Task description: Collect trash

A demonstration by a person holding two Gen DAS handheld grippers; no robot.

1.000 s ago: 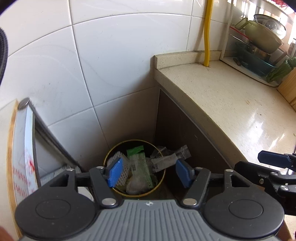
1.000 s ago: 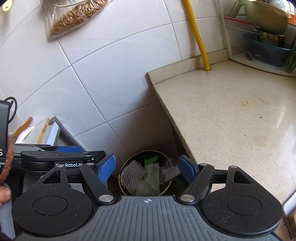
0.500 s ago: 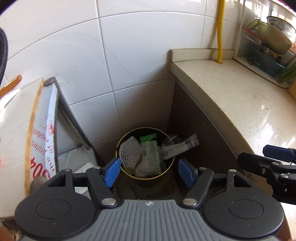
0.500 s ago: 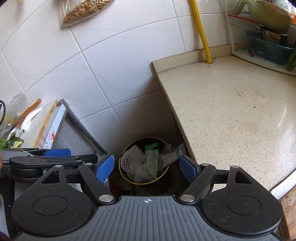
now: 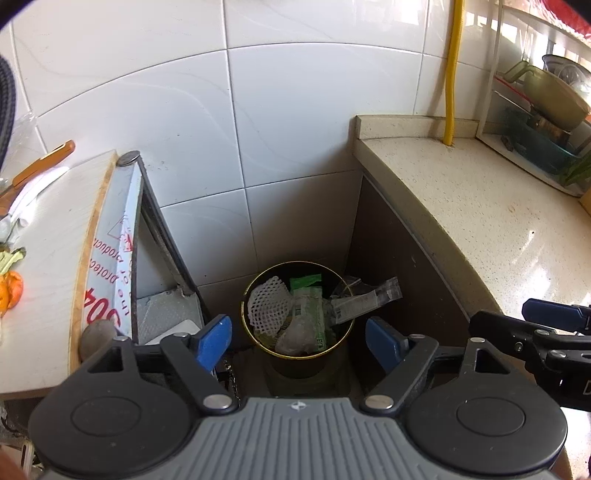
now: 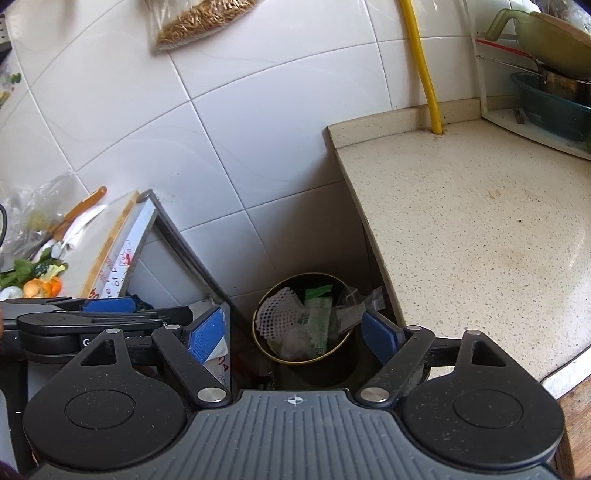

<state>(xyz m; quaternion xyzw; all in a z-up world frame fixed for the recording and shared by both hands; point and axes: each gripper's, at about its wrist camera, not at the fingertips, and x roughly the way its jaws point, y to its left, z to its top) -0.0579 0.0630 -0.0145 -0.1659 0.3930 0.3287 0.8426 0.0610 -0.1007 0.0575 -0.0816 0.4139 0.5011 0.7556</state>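
A round dark trash bin point(image 5: 334, 349) point(image 6: 334, 349) with a yellow rim stands on the floor in the gap between the counter and a leaning board. It holds white foam netting point(image 5: 267, 304) point(image 6: 275, 314), green wrappers point(image 5: 308, 306) point(image 6: 317, 317) and a clear plastic packet point(image 5: 367, 301) point(image 6: 360, 304) that hangs over the rim. My left gripper point(image 5: 299, 341) hovers above the bin, its jaws opening, nothing between them. My right gripper point(image 6: 293, 334) is beside it, also above the bin, jaws opening and empty. Each gripper shows at the edge of the other's view.
A beige speckled counter point(image 5: 480, 206) point(image 6: 480, 221) runs along the right, with a yellow hose point(image 5: 452, 70) and a dish rack point(image 6: 546, 85) at its back. A cutting board point(image 5: 48, 240) with a knife and vegetable scraps lies left. White tiled wall behind. A grain bag point(image 6: 199, 20) hangs above.
Both views have pulled back and shifted, so the bin looks smaller and more of the cutting board at the left shows. The left jaws stand wider apart than before.
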